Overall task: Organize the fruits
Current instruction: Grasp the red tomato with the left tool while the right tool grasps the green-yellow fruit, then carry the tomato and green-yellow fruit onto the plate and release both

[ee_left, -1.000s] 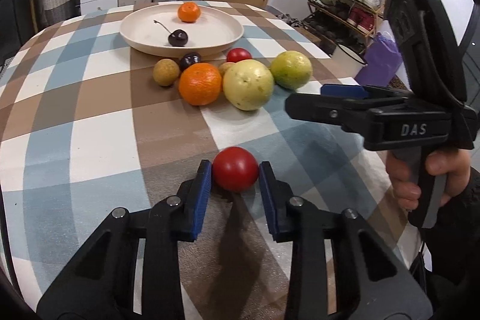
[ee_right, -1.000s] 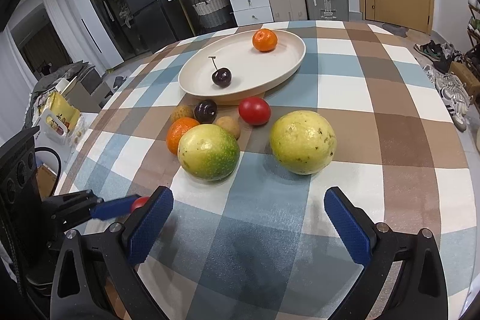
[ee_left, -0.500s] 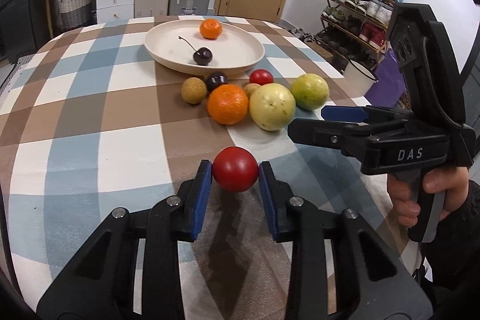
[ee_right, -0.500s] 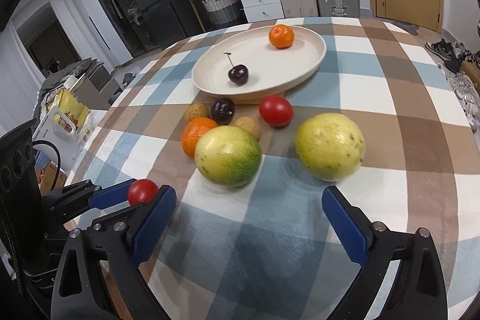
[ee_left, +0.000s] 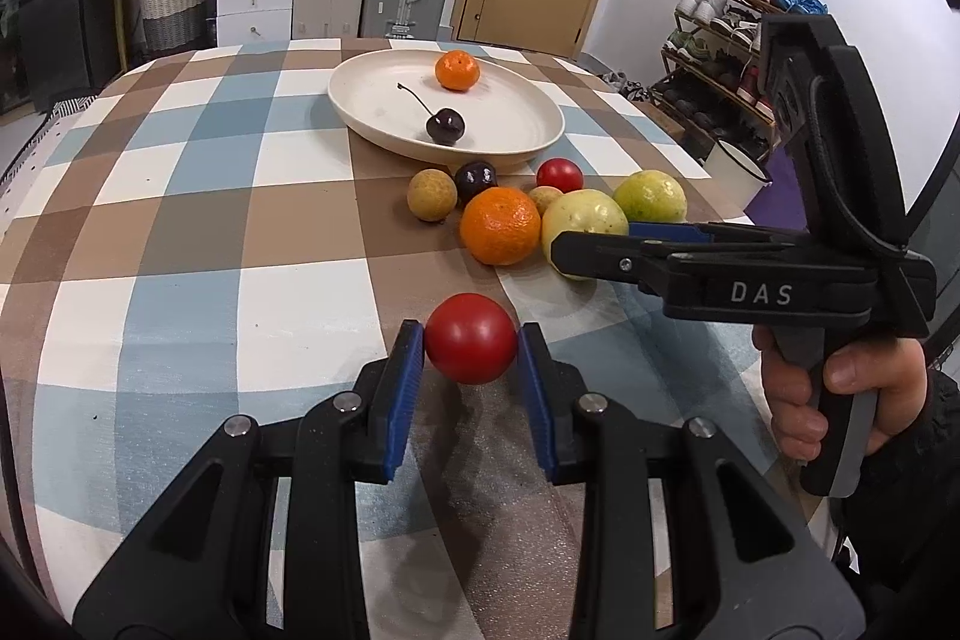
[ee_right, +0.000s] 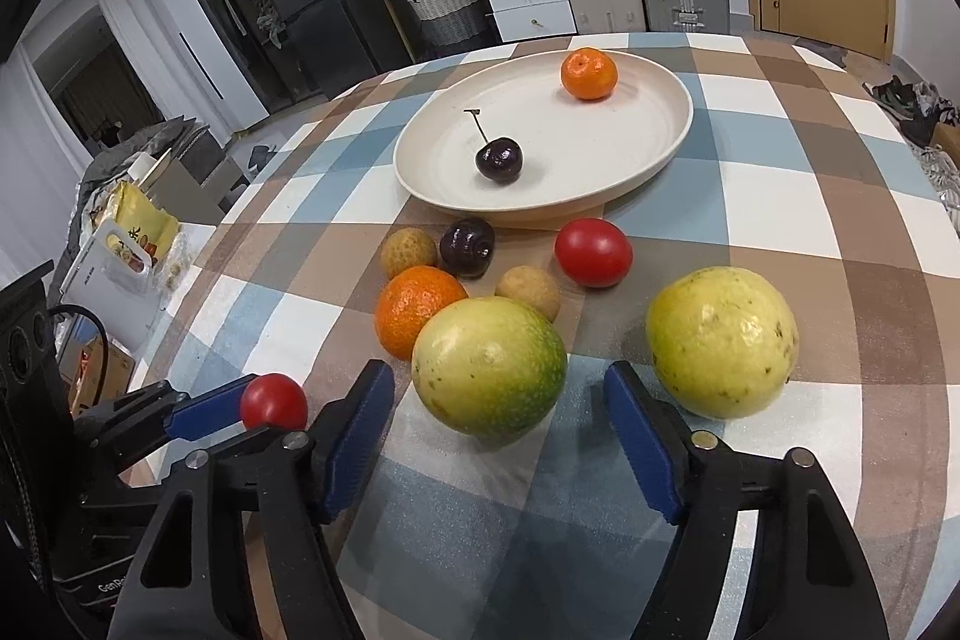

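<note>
Left wrist view: the left gripper [ee_left: 471,349] is nearly closed, its blue pads pressing both sides of a red tomato [ee_left: 471,338] held above the checked table [ee_left: 180,232]. Ahead, toward the far edge, a cream plate [ee_left: 528,139] carries a mandarin [ee_left: 458,70] and a stemmed cherry [ee_left: 445,126]. Loose fruit sits just before the plate's near rim: a longan [ee_left: 432,194], a dark cherry [ee_left: 475,178], an orange [ee_left: 500,233], a second tomato [ee_left: 559,174] and two guavas (one [ee_left: 585,220] partly behind the other tool, one [ee_left: 650,197] beyond it). The right gripper [ee_left: 600,244] reaches in from the right, a hand [ee_left: 840,400] on its handle.

Right wrist view: the right gripper [ee_right: 498,439] has just been closing, its jaws about half open, with the greenish guava [ee_right: 489,365] at their tips; the pads seem just short of touching it, though the angle makes that hard to judge. The yellower guava [ee_right: 723,341] lies outside the right finger. The left gripper [ee_right: 240,415] with its tomato [ee_right: 273,400] shows near the table's left edge.
</note>
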The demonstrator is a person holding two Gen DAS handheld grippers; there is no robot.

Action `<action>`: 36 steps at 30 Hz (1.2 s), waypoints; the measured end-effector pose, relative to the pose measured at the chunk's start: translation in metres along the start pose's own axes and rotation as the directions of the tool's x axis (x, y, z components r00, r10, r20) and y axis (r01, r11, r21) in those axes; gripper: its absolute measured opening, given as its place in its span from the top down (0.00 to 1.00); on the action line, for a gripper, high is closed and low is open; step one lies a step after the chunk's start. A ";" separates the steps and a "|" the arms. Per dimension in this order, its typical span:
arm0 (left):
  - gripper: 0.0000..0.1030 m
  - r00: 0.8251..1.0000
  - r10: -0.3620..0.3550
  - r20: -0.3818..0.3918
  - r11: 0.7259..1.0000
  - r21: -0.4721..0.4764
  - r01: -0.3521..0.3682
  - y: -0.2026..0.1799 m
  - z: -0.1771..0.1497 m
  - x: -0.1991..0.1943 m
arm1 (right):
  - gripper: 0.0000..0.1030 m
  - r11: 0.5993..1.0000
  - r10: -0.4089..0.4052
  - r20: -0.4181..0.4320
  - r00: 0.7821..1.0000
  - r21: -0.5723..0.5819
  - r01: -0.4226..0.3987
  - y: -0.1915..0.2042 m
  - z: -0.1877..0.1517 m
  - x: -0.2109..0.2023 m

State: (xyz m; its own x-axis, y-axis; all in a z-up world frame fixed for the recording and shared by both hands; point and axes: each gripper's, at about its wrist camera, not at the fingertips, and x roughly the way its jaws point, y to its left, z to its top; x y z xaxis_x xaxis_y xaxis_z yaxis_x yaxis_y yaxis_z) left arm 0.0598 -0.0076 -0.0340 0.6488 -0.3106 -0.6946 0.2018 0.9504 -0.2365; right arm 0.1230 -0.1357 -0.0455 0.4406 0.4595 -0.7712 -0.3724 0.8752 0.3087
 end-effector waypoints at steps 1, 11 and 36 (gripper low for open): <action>0.72 1.000 0.001 0.001 1.000 -0.004 -0.001 0.001 0.000 0.000 | 0.34 1.000 -0.001 0.000 1.000 -0.002 0.001 0.000 0.000 0.001; 0.72 1.000 0.016 0.008 1.000 -0.023 -0.016 0.004 0.001 0.001 | 0.48 0.999 0.002 0.025 1.000 -0.041 -0.001 0.004 -0.007 -0.004; 0.72 0.993 0.057 0.104 0.998 0.019 -0.059 -0.007 0.053 -0.001 | 0.48 0.998 0.058 0.150 0.987 -0.029 -0.054 -0.004 0.013 -0.061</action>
State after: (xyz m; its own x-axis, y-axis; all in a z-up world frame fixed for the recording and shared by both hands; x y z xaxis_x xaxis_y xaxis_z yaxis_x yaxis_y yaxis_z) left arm 0.0969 -0.0131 0.0040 0.7322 -0.2533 -0.6322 0.1769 0.9671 -0.1826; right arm 0.1083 -0.1647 0.0074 0.5357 0.5270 -0.6598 -0.4195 0.8442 0.3337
